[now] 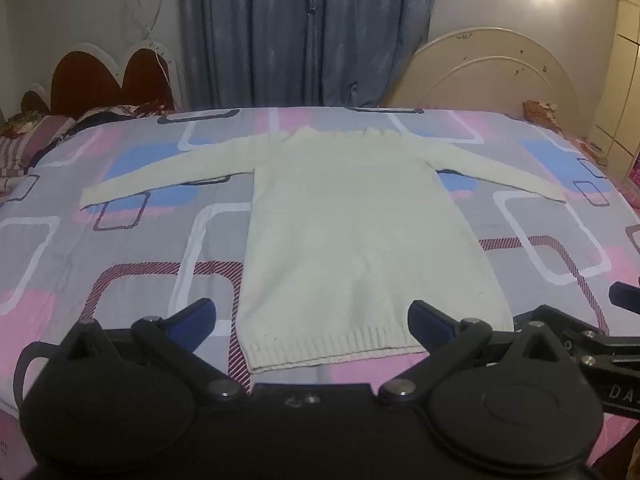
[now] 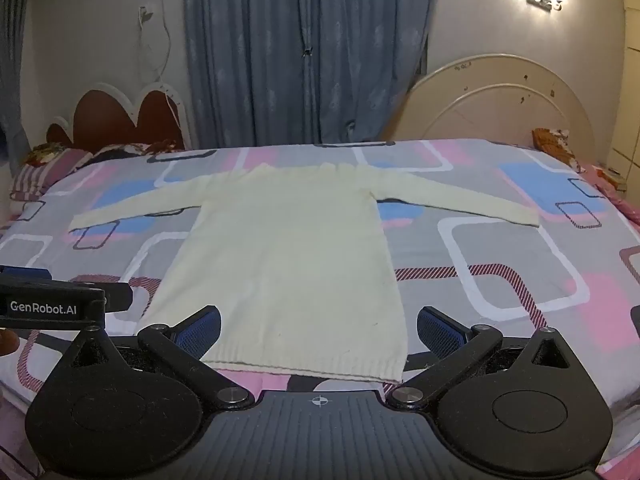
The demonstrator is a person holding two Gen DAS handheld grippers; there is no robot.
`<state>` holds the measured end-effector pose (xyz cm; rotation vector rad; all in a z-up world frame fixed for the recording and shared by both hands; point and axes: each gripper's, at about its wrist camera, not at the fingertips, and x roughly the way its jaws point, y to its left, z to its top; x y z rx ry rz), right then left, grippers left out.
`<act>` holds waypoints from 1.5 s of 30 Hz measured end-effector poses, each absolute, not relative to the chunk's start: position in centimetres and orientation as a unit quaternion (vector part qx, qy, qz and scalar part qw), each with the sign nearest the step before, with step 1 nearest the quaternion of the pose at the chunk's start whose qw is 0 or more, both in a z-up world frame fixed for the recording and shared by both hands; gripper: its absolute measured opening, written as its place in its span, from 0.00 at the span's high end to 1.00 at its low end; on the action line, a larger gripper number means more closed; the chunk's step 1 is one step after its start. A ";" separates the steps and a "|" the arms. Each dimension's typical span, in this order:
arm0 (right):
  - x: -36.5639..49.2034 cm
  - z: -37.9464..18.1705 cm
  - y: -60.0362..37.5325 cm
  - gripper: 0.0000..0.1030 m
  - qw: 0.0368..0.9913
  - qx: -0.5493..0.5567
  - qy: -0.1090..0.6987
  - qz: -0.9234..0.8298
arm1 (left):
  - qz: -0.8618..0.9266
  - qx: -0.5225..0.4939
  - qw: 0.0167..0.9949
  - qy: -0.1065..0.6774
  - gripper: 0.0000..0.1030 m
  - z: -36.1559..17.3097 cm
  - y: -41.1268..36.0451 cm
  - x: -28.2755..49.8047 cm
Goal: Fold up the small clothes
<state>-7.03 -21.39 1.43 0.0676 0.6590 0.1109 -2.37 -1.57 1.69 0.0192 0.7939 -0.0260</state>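
A cream knit sweater lies flat on the bed, sleeves spread out to both sides, ribbed hem nearest me. It also shows in the right wrist view. My left gripper is open and empty, hovering just before the hem. My right gripper is open and empty, also just before the hem, toward its right corner. The right gripper's body shows at the right edge of the left wrist view. The left gripper's body shows at the left of the right wrist view.
The bed sheet is grey with pink, blue and white squares. Pillows lie at the far left. A cream headboard stands at the far right, a brown one at the far left. Blue curtains hang behind.
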 end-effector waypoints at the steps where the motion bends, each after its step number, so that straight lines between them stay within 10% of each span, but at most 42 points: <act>1: -7.0 1.4 -21.4 0.00 0.944 0.034 0.323 0.054 | -0.013 0.009 0.922 0.387 0.01 1.8 -1.6 -2.4; 45: -5.4 2.1 -22.4 0.00 0.952 0.071 0.291 0.067 | -0.011 0.016 0.926 0.378 0.01 1.1 -2.3 -2.3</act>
